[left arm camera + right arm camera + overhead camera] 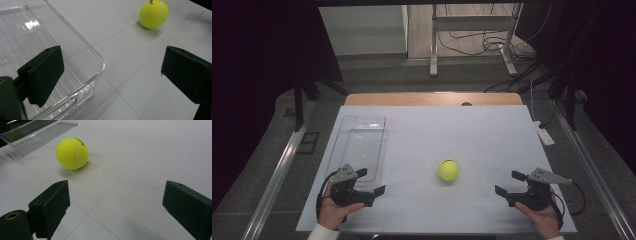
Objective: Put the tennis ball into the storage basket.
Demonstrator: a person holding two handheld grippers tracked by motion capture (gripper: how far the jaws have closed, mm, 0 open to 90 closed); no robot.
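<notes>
- At far left of the white bench (472, 130), a clear rectangular plastic tray (362, 145), long side running away from the person, nothing seen inside.
- Just at the tray's near end, the left black two-jaw tongs (371, 181), held in the person's left hand (337, 207), jaws spread wide, nothing between them.
- Seen from the left gripper view: the left tongs (110, 72) hanging over the tray's (75, 45) rounded near corner, one jaw over the ribbed tray floor, the other over bare bench (120, 30).
- Near the middle of the bench, right of the tray and well apart from it, a fuzzy yellow-green tennis ball (448, 170) with a white seam, resting on the surface, untouched.
- Same ball (153, 13) at upper right in the left gripper view, clear of both jaws.
- At right, the right black two-jaw tongs (509, 182), in the person's right hand (544, 215), jaws likewise wide apart and gripping nothing, pointed leftward toward the ball.
- From the right gripper view: the right tongs (116, 202) low over the bench (150, 150), the ball (72, 153) ahead and toward the left jaw, near but apart from it; the tray (37, 136) beyond the ball.
</notes>
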